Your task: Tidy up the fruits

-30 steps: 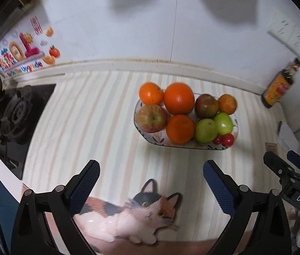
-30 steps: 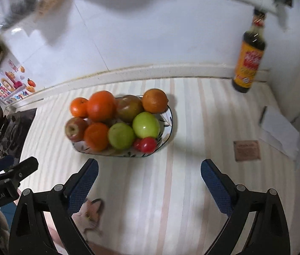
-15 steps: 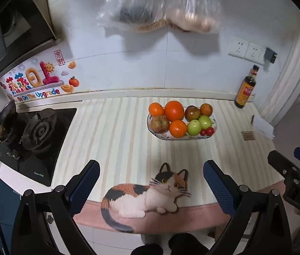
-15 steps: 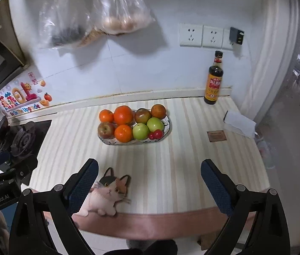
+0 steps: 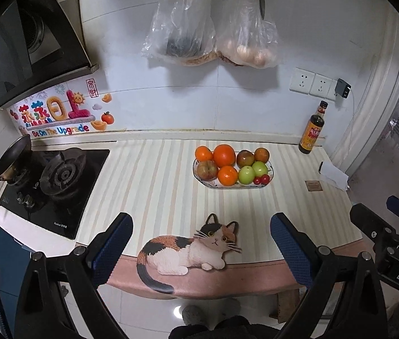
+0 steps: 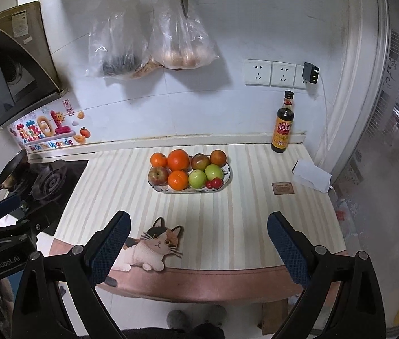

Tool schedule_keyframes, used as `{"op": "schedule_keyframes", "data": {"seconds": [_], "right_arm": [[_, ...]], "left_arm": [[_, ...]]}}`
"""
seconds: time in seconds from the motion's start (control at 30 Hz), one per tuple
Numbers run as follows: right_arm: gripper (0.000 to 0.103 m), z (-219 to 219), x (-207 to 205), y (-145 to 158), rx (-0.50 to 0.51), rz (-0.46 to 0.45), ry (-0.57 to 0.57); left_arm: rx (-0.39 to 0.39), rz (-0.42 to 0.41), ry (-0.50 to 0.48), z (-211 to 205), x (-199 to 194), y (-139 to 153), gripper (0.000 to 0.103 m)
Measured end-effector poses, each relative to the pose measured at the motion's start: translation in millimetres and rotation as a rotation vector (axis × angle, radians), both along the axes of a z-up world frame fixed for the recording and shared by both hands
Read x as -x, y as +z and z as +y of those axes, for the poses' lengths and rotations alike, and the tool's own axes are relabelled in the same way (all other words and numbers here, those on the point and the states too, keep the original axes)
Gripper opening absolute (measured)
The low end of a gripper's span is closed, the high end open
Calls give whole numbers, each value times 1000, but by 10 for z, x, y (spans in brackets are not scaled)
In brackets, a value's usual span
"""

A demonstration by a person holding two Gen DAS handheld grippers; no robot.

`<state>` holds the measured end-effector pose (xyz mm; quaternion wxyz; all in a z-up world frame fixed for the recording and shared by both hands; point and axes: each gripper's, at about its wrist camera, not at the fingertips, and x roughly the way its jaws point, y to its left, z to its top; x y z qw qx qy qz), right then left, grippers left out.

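- Fruits all sit in the oval dish [image 5: 270,173] mid-counter, toward the back wall: oranges [image 5: 223,155], red apple [image 5: 207,170], green apples [image 5: 247,175], cherry tomatoes [image 5: 264,180] at the front right rim.
- Grouped by kind, so sorting looks done, judging by the layout.
- Left gripper [image 5: 201,250] has its jaws spread wide, nothing held, hovering off the counter's front edge above the cat mat [image 5: 188,251].
- Right gripper [image 6: 198,247] likewise wide open and empty, well apart from the dish.
- Versus a second ago: both cameras were close over the dish; now pulled far back, with wall bags [image 6: 148,36] and sauce bottle [image 6: 283,124] in view.
- Fruit layout unchanged.
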<state>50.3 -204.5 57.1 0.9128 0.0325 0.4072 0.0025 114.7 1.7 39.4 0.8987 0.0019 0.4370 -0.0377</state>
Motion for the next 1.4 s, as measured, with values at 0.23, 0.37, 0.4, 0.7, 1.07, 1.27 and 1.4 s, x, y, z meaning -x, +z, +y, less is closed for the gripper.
{"op": "schedule_keyframes", "data": {"seconds": [0.23, 0.37, 0.4, 0.7, 1.07, 1.27, 1.4], "right_arm": [[100, -139, -207, -48, -12, 13, 4], [100, -190, -491, -113, -1, 18, 3], [100, -202, -561, -129, -2, 20, 5], [100, -287, -1218, -363, -1, 65, -8], [100, -319, -1641, -675, -2, 137, -7], [100, -328, -1688, -744, -9, 155, -2], [100, -318, -1693, -723, 0, 150, 2]], "left_arm": [[10, 9, 26, -74, -170, -65, 100], [-10, 20, 22, -142, -372, -126, 102], [-16, 16, 25, -154, -411, -135, 102], [-51, 67, 51, -200, -938, -393, 103], [-64, 110, 66, -188, -1225, -575, 103], [-59, 113, 71, -169, -1261, -591, 103], [-58, 118, 70, -161, -1278, -610, 103]]}}
